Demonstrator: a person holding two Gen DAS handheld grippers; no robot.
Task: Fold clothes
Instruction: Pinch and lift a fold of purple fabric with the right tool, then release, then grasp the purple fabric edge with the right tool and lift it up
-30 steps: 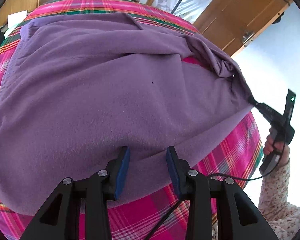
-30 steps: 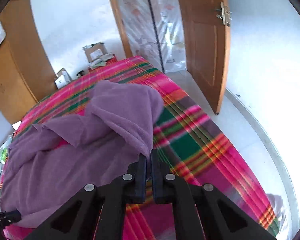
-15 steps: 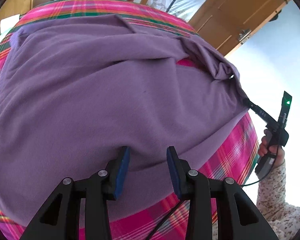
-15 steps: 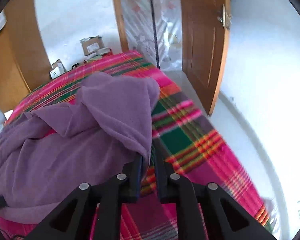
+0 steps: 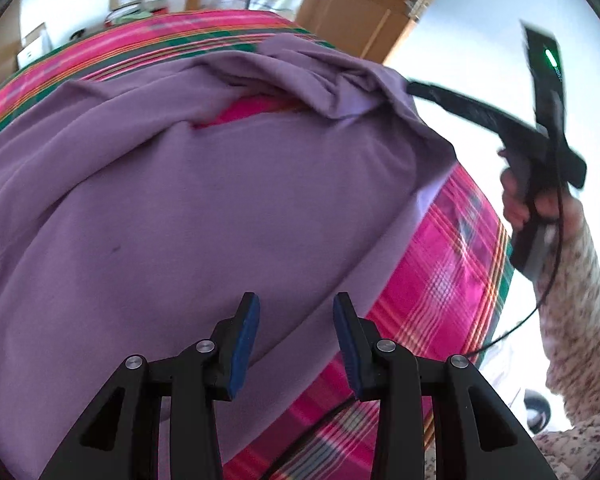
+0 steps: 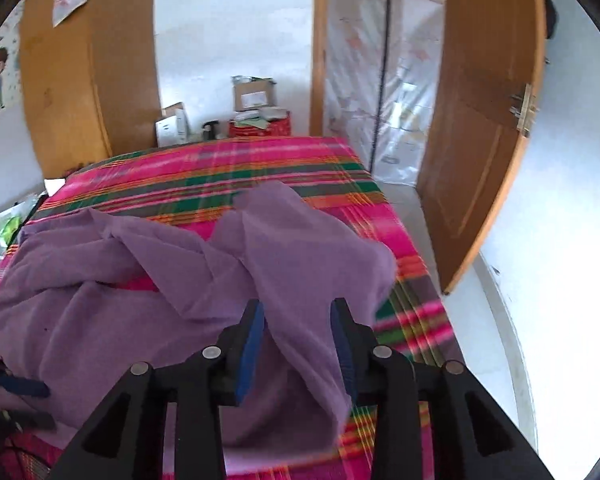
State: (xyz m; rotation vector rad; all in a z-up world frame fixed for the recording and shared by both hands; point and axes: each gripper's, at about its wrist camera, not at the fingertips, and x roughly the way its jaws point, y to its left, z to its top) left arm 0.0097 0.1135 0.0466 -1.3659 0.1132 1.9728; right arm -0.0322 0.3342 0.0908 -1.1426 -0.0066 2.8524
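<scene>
On bedspread (image 6: 260,168), purple garment (image 5: 204,208) lying spread w/ far corner bunched; fold barely started, most remaining. Left gripper (image 5: 296,320) hovering approx half open over near hem, gripping nothing. Right gripper (image 6: 298,322) jaws just been opening, cloth draping between, pads not pressing.

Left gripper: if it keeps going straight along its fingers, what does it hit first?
Most likely the purple garment spread on the plaid bedcover: the open left gripper points down at the cloth near its front edge. Depth is unclear.
</scene>
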